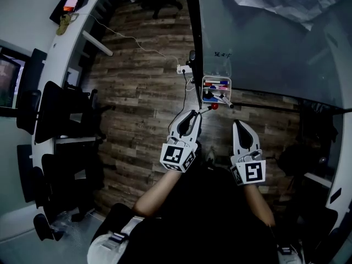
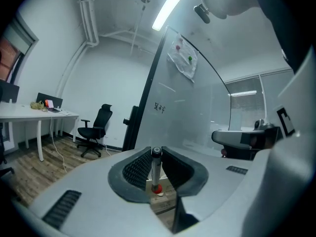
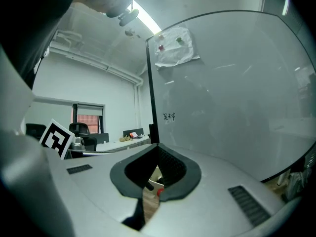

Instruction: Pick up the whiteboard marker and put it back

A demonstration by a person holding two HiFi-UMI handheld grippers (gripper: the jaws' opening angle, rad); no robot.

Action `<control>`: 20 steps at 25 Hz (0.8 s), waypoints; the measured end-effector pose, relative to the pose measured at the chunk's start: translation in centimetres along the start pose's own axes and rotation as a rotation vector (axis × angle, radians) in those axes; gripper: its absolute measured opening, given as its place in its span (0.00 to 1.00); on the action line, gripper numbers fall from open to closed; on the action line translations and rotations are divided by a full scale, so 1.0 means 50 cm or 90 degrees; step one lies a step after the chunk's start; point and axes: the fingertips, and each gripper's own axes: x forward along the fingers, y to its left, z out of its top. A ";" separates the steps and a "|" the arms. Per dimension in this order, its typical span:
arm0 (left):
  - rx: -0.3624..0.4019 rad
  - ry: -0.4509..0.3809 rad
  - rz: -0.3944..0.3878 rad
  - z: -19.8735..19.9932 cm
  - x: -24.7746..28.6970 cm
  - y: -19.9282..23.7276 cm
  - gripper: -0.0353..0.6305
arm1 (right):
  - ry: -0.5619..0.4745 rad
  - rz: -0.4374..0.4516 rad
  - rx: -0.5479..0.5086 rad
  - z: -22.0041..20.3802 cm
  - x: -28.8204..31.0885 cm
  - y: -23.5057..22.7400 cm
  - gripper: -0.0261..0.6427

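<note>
Left claw point(image 1: 194, 114) grips the whiteboard marker point(image 2: 156, 172); right claw point(image 1: 238, 125) is closed and empty.
Light, stiff, smooth plastic barrel; a firm mid-barrel hold should stop it swivelling.

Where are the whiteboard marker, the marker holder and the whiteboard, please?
whiteboard marker point(image 2: 156, 167): left gripper view, middle of its barrel.
marker holder point(image 1: 216, 78): head view, its top rim.
whiteboard point(image 3: 232, 83): right gripper view, its bare face.
</note>
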 end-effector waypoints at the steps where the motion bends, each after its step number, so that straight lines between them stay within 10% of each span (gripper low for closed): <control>1: 0.001 -0.005 0.003 0.003 -0.009 -0.004 0.17 | -0.006 0.005 -0.002 0.003 -0.007 0.003 0.06; 20: 0.030 -0.043 0.039 0.023 -0.164 -0.079 0.16 | -0.027 0.037 -0.012 0.007 -0.137 0.044 0.06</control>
